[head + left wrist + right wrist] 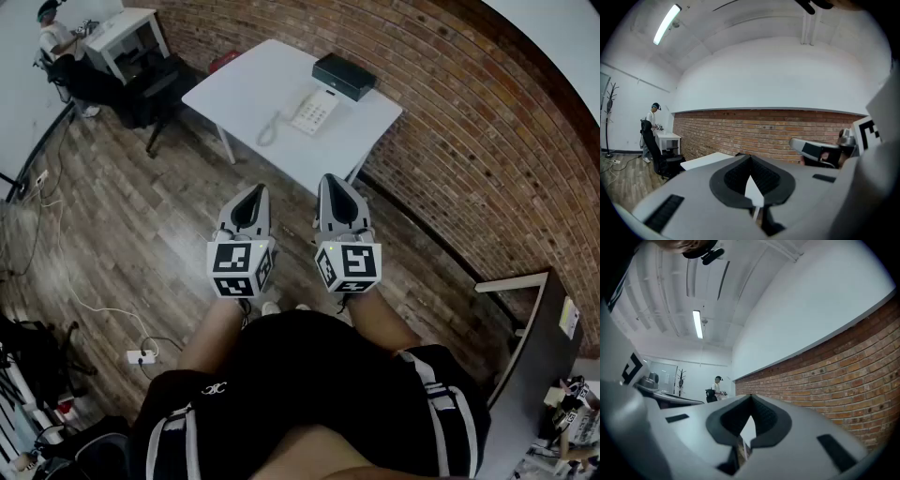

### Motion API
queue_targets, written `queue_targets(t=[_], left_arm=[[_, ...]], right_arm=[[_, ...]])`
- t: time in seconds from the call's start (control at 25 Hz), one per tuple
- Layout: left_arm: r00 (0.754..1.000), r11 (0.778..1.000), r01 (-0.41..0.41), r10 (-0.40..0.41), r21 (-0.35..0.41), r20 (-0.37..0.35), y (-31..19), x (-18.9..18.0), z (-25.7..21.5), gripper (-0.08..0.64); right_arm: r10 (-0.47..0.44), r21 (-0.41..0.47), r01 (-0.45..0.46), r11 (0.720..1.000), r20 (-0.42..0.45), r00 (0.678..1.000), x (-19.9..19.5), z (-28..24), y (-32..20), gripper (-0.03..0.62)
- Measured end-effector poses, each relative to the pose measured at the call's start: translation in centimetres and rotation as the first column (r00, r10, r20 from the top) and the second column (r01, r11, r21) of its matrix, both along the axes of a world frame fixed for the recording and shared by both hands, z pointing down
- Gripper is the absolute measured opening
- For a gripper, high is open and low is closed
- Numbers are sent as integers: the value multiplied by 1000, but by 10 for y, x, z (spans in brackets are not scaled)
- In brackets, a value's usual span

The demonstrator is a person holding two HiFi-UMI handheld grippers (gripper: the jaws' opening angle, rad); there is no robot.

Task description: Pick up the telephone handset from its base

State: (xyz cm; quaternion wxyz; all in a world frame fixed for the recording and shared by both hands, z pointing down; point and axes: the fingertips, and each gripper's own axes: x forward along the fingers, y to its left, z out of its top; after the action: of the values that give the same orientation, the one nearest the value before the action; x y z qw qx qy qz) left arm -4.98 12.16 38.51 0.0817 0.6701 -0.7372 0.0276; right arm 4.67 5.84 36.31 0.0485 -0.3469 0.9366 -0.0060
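Note:
A white telephone [314,111] sits on the white table [244,89] far ahead in the head view. Its handset [301,101] lies on the base's left side, and a coiled cord [270,128] trails off to the left. Both grippers hover over the wood floor just in front of my legs, well short of the table. My left gripper [254,192] [751,160] is shut with nothing in it. My right gripper [333,182] [751,398] is beside it, level, its jaws also meeting at the tips and empty. Neither gripper view shows the telephone.
A black box [344,75] rests on the table behind the phone. The brick wall [469,141] runs along the right. At the far left are a person [54,39] at a desk, a black chair [155,89], and floor cables with a power strip [141,356]. A dark counter [539,328] stands at right.

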Motion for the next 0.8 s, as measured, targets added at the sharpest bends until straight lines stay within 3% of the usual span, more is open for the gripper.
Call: queue_targets(t=[0.6,0.8], left_arm=[[999,999,-45,45,6,2,-2,-5,-4,2],[998,998,-58,58,10,4,-1,-18,-5,2]], right_arm=[[37,-89,-29,996,87,996,0,-2,-1,-2],[49,-67,-44,997,77,996,-14,-5,5,-2]])
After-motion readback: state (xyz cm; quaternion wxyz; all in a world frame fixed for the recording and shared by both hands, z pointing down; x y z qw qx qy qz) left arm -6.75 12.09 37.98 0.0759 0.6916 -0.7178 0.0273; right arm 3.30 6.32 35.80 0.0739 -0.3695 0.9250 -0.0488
